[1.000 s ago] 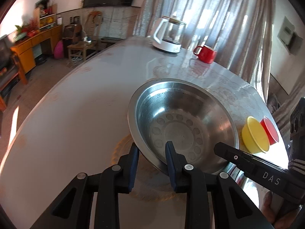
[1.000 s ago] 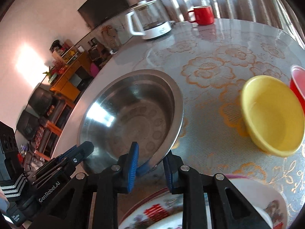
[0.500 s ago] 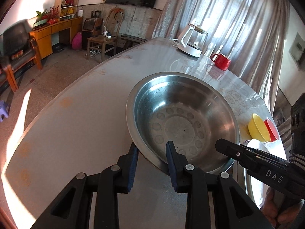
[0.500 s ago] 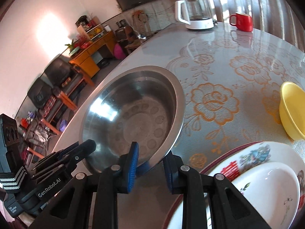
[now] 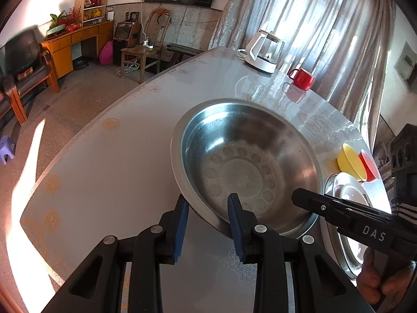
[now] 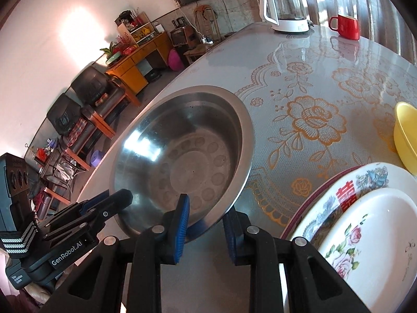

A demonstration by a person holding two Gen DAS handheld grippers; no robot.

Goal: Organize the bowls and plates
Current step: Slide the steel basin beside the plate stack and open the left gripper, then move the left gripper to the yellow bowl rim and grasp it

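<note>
A large steel basin (image 5: 247, 164) is held above the table by both grippers. My left gripper (image 5: 208, 211) is shut on its near rim. My right gripper (image 6: 206, 216) is shut on the rim at the basin's (image 6: 182, 156) other side and shows in the left wrist view (image 5: 307, 198) as a black arm. A flowered plate (image 6: 325, 208) with a white dish (image 6: 370, 234) on it lies at the right. A yellow bowl (image 6: 406, 135) and a red bowl (image 5: 370, 164) stand beyond them.
A white kettle (image 5: 263, 52) and a red mug (image 5: 302, 78) stand at the far side of the round table (image 6: 312, 83). Chairs and a wooden sideboard (image 5: 73, 44) stand on the floor to the left.
Both grippers have carried the basin up and back toward the near left of the table. The plate with the white dish has come into view at the right.
</note>
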